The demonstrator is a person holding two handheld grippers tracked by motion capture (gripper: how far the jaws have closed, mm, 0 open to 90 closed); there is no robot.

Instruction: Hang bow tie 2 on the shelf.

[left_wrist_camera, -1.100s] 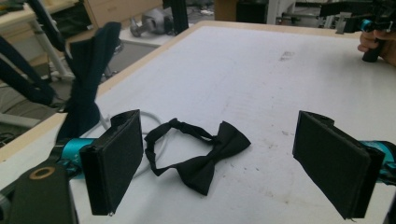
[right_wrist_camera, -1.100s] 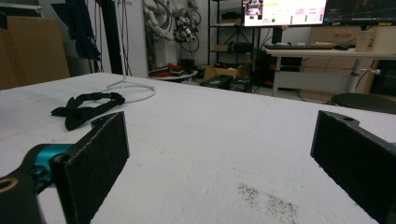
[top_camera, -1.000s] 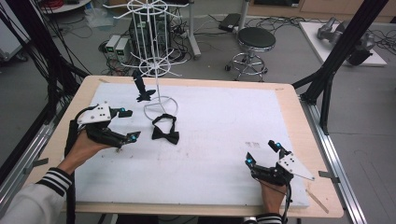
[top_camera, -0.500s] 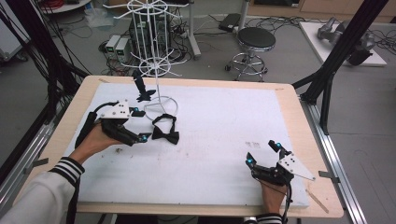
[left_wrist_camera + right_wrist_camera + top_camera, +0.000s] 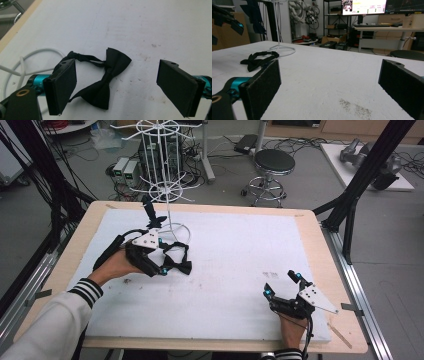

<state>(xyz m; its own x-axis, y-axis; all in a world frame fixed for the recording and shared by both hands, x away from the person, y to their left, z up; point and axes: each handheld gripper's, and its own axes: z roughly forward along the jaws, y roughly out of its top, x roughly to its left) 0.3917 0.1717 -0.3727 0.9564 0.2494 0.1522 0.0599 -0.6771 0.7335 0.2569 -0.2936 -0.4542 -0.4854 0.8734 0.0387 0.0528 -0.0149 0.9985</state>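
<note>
No readable text; monitor [image 5: 363, 6] screen content too small.

Left gripper [image 5: 161, 256] now forward and right, open jaws just over the black bow tie [image 5: 179, 265].

A lab: monitors [image 5: 384, 6], desks [image 5: 387, 28], black frame struts [image 5: 370, 175], floor cables [image 5: 295, 145].

In the high view, the left gripper [image 5: 159, 256] covers part of the bow tie [image 5: 178, 265]. The white wire stand [image 5: 162, 175] is cut off at the top edge.
</note>
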